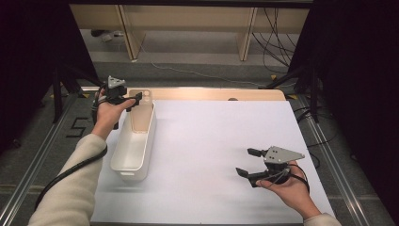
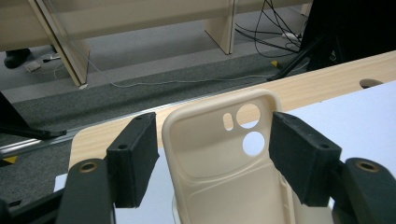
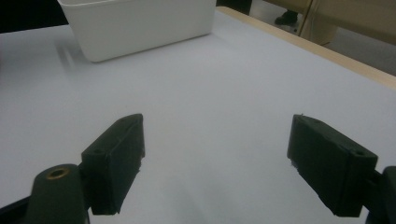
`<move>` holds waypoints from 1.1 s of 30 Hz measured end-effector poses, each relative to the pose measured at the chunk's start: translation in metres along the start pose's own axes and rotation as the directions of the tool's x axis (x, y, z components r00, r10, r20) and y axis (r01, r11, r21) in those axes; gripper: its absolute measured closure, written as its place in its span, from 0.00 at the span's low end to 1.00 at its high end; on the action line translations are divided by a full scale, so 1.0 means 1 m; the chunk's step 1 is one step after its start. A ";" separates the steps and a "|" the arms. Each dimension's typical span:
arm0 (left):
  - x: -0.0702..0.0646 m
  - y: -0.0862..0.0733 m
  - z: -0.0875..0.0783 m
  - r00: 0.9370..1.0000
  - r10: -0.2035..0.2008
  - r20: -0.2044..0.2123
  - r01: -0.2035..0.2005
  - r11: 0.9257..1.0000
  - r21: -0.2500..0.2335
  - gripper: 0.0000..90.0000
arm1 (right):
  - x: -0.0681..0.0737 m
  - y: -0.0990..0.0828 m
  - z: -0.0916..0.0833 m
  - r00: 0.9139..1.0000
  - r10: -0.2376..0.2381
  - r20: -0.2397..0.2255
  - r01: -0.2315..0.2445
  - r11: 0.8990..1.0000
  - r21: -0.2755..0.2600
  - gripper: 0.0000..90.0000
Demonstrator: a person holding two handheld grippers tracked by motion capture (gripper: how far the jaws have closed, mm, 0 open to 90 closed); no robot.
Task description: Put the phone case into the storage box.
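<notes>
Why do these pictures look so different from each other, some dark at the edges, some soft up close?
High view: black at both side edges, with the white table sheet brightly lit and a soft shadow beside the white bin. Left gripper view: the cream phone case is fairly sharp, the black fingers slightly soft. Right gripper view: the near fingers are blurred and the sheet looks bluish.

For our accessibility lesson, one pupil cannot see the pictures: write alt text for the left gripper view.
A cream plastic phone case with round camera holes stands upright between the left gripper's two open black jaws, with a gap showing on its left side. Behind it lie the pale wooden table edge and a grey floor with cables.
</notes>
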State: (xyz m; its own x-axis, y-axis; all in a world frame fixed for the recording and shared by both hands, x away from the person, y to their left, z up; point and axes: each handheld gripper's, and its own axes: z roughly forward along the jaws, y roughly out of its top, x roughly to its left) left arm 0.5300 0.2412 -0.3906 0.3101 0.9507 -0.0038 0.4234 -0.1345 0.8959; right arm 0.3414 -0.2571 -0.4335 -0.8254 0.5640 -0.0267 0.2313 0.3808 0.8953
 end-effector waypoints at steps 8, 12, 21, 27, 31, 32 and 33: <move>0.004 -0.001 -0.004 1.000 -0.026 -0.012 0.026 1.000 -0.008 0.42 | 0.000 0.000 0.000 1.000 0.000 0.000 0.000 1.000 0.001 0.22; 0.005 -0.004 -0.008 0.999 -0.034 -0.012 0.034 0.999 -0.008 0.43 | 0.000 0.000 0.000 1.000 -0.001 0.001 0.001 1.000 0.002 0.22; 0.002 -0.007 -0.018 0.998 -0.041 0.037 0.041 0.999 0.002 0.19 | 0.000 0.000 0.000 1.000 -0.001 0.004 0.001 1.000 0.001 0.22; -0.002 -0.007 -0.028 0.999 -0.023 0.041 0.024 1.000 -0.018 0.17 | 0.000 0.000 0.000 1.000 0.000 0.004 0.000 1.000 0.001 0.22; -0.005 -0.008 -0.033 0.998 -0.012 0.054 0.014 1.000 -0.027 0.17 | 0.000 0.000 -0.001 1.000 0.000 0.004 0.000 1.000 0.000 0.22; -0.006 -0.009 -0.034 0.998 -0.011 0.058 0.013 1.000 -0.028 0.17 | 0.000 0.000 -0.001 1.000 0.000 0.004 0.000 1.000 0.000 0.22; -0.007 -0.009 -0.036 0.998 -0.007 0.060 0.009 0.999 -0.032 0.17 | 0.000 0.000 -0.001 1.000 0.000 0.004 0.000 1.000 0.001 0.22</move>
State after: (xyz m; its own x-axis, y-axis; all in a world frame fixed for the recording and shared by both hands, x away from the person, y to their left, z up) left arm 0.4933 0.2454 -0.3830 0.3578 0.9331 -0.0367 0.3988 -0.1172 0.9095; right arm 0.3412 -0.2574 -0.4331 -0.8231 0.5672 -0.0287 0.2317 0.3814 0.8949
